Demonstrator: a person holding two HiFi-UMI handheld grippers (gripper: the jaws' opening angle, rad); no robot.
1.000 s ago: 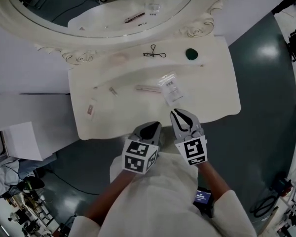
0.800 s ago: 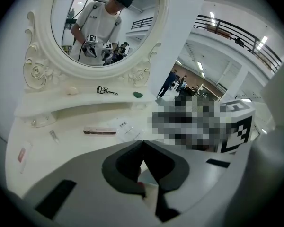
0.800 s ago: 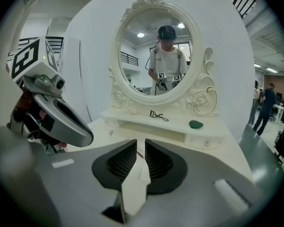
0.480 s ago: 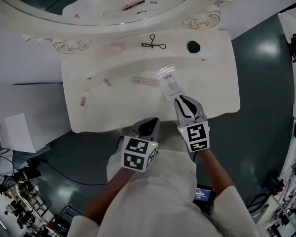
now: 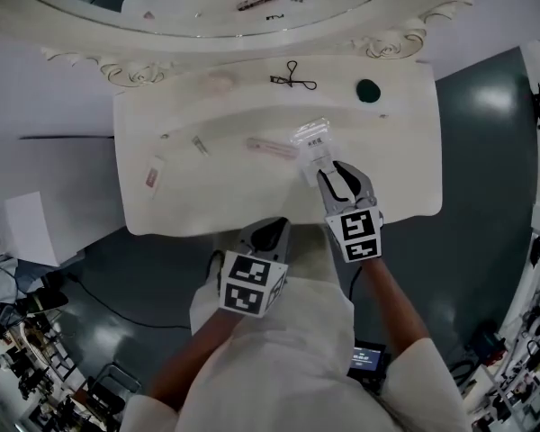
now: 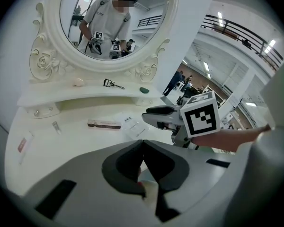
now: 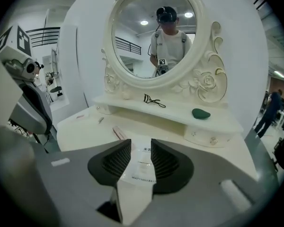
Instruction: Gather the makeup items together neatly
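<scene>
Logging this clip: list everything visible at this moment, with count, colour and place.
vanity table: one, white, centre of the head view
oval mirror: one, ornate white frame, behind the shelf
eyelash curler: one, black, middle of the raised shelf
rounded pad: one, dark green, right end of the shelf
pale lump: one, pinkish white, left on the shelf; kind unclear
packet: one, clear with a white printed card, on the tabletop at the right gripper's tips
slim box: one, pinkish, left of the packet
small tube: one, pale, further left
sachet: one, white with red patch, near the left edge
left gripper: jaws shut, off the table's near edge
right gripper: jaws have just been opening; packet between them, ungripped
</scene>
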